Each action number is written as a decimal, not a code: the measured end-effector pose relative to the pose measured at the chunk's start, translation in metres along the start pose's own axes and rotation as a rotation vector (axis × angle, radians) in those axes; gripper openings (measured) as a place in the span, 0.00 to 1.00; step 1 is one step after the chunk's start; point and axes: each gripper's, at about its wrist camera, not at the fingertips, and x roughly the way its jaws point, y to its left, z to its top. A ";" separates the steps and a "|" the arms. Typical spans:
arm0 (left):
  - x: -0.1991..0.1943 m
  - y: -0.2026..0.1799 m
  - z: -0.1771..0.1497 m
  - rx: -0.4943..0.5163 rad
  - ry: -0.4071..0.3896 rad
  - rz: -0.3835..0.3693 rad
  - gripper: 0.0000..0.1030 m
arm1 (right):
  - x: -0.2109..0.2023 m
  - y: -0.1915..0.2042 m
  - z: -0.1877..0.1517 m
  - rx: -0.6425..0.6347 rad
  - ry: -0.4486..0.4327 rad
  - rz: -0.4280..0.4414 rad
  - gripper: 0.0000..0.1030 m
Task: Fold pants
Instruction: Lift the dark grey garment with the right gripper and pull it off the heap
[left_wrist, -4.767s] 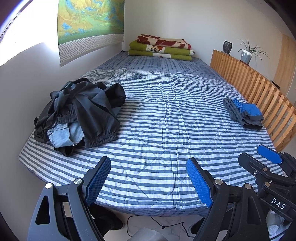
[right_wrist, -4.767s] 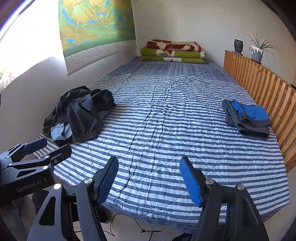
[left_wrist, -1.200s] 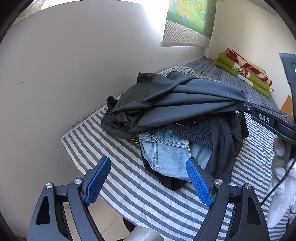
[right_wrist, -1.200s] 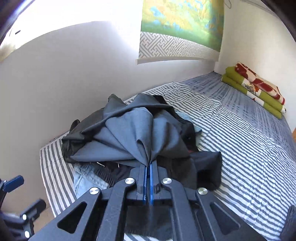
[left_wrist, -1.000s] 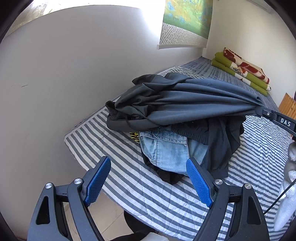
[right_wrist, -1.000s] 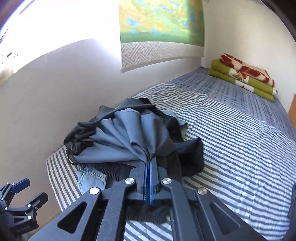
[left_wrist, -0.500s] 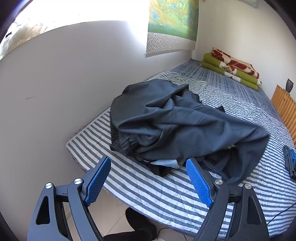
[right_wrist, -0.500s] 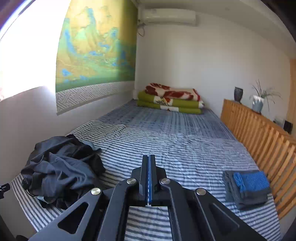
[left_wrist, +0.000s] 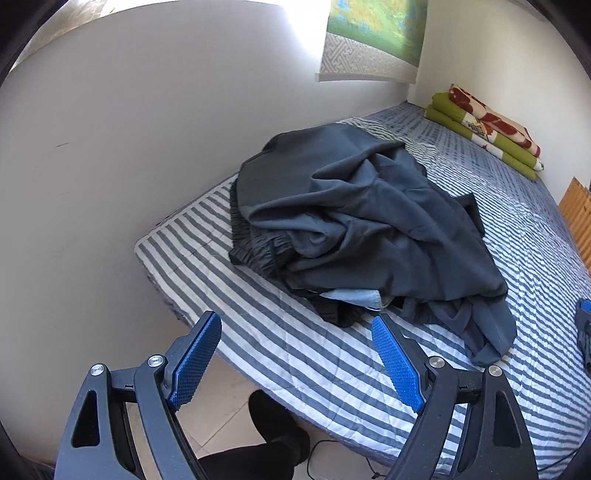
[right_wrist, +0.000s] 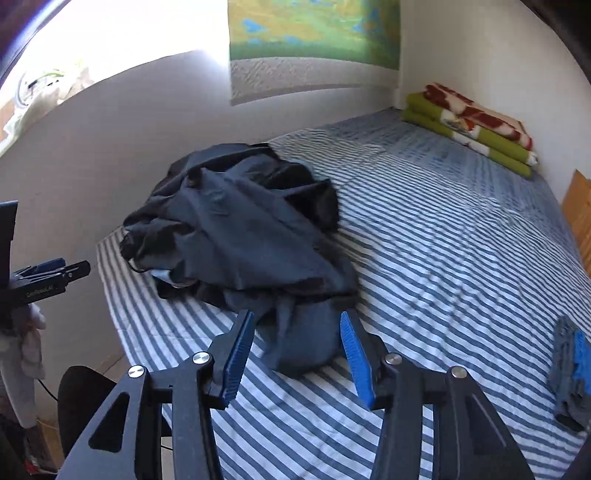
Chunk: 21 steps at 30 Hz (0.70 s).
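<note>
Dark grey pants (left_wrist: 369, 221) lie crumpled on top of a clothes pile at the near left corner of the striped bed (left_wrist: 295, 350). One leg end trails toward the near right. Light blue jeans (left_wrist: 354, 297) peek out under them. My left gripper (left_wrist: 295, 360) hangs open over the bed's front edge, short of the pile and holding nothing. In the right wrist view the pants (right_wrist: 240, 229) stretch toward my right gripper (right_wrist: 295, 354), whose jaws are opening. The leg end (right_wrist: 299, 343) lies between the blue pads, and neither pad touches it. The left gripper (right_wrist: 51, 277) shows at the far left.
A white wall runs close along the bed's left side. Folded green and red blankets (right_wrist: 469, 125) lie at the far end. A folded grey and blue stack (right_wrist: 570, 373) sits near the wooden rail (left_wrist: 576, 210) on the right. A person's black-socked foot (left_wrist: 277, 432) stands on the floor below.
A second ago the right gripper was shut on the dark pants and pulling them; it let go, stood shut and empty, and now stands open at the leg end. The pants lie spread over the pile.
</note>
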 end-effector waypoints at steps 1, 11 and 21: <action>0.001 0.010 0.001 -0.020 0.000 0.008 0.84 | 0.013 0.019 0.007 -0.025 0.001 0.035 0.46; 0.011 0.094 0.002 -0.162 -0.001 0.064 0.84 | 0.150 0.201 0.077 -0.244 0.069 0.276 0.59; 0.019 0.120 -0.001 -0.191 0.016 0.085 0.84 | 0.202 0.236 0.094 -0.340 0.087 0.068 0.02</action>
